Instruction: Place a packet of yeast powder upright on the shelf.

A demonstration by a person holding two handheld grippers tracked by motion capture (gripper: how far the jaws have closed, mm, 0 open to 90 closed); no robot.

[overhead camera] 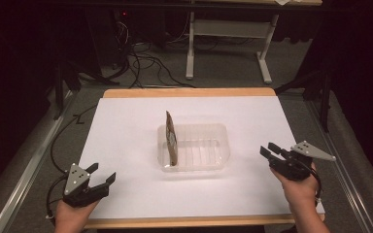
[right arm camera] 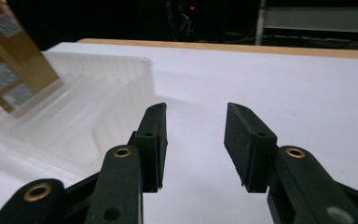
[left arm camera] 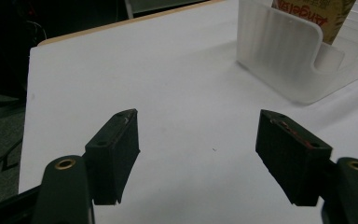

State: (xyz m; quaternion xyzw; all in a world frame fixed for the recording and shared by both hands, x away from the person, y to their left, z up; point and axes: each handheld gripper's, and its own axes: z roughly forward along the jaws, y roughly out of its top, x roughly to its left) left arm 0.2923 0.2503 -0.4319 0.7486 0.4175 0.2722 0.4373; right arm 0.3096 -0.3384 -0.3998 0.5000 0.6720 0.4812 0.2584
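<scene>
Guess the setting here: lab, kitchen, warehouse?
Most likely a lab recording station. A white-topped table stands on grey carpet among dark curtains, loose cables run across the floor behind it, and each hand holds a gripper, left gripper and right gripper, beside one clear tray.

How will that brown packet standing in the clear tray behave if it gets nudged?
The brown packet looks thin and flat, standing on its narrow edge against the clear tray's left wall, so a nudge would probably tip it over. It likely weighs little. The light-looking tray may slide too.
</scene>
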